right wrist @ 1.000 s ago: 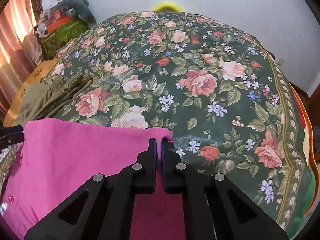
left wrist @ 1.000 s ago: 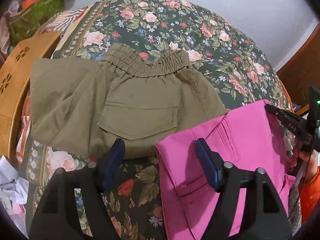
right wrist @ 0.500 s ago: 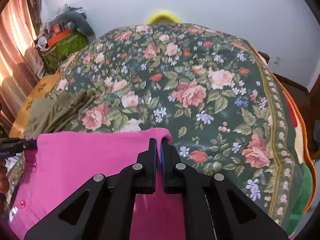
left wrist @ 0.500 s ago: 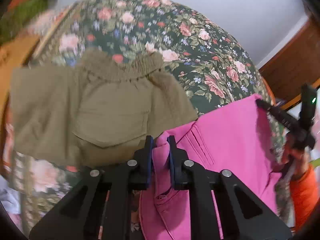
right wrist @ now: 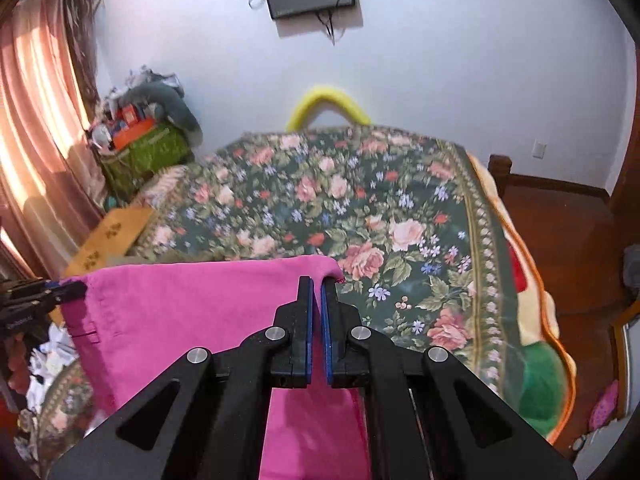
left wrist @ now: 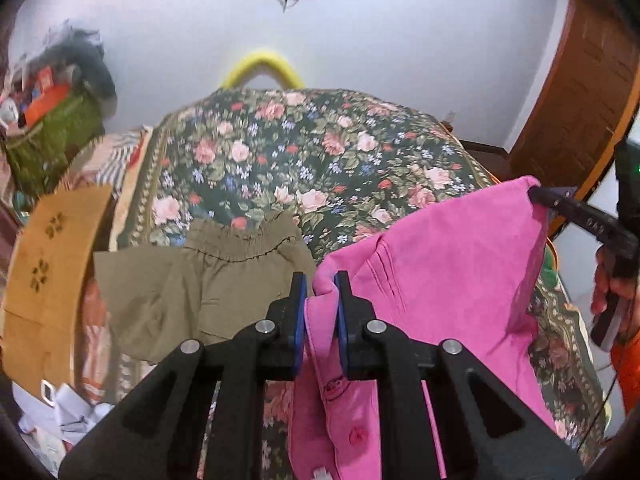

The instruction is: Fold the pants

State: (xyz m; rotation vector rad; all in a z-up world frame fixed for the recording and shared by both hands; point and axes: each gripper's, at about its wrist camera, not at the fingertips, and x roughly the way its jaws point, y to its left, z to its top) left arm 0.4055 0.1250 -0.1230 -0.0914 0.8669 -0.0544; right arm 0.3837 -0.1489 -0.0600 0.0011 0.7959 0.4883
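The pink pants (left wrist: 440, 280) hang in the air above the bed (left wrist: 320, 160), stretched between the two grippers. The left gripper (left wrist: 320, 280) has its jaws clamped on a bunched corner of the pink cloth, with a fold of fabric squeezed between the blue pads. Below that grip the cloth drops down past a seam and a small button (the lower edge runs out of the left wrist view). The right gripper (right wrist: 316, 282) has its jaws pressed together on the other top corner of the pants, the hem tip just poking out beside its right finger. Seen from the left wrist view, the right gripper appears at the far right edge, its black fingers (left wrist: 576, 214) pinching the raised pink corner, and the person's right hand (left wrist: 612, 288) wraps the handle.

The top edge of the pants runs nearly level between the two grips in the right wrist view, and the cloth falls as a flat sheet below it.

On the flowered bedspread (right wrist: 360, 208) lie olive-green pants (left wrist: 200, 280), folded, with the elastic waistband toward the far wall. They sit near the bed's left side, just beside a wooden board (left wrist: 48, 264), and apart from the pink pair.
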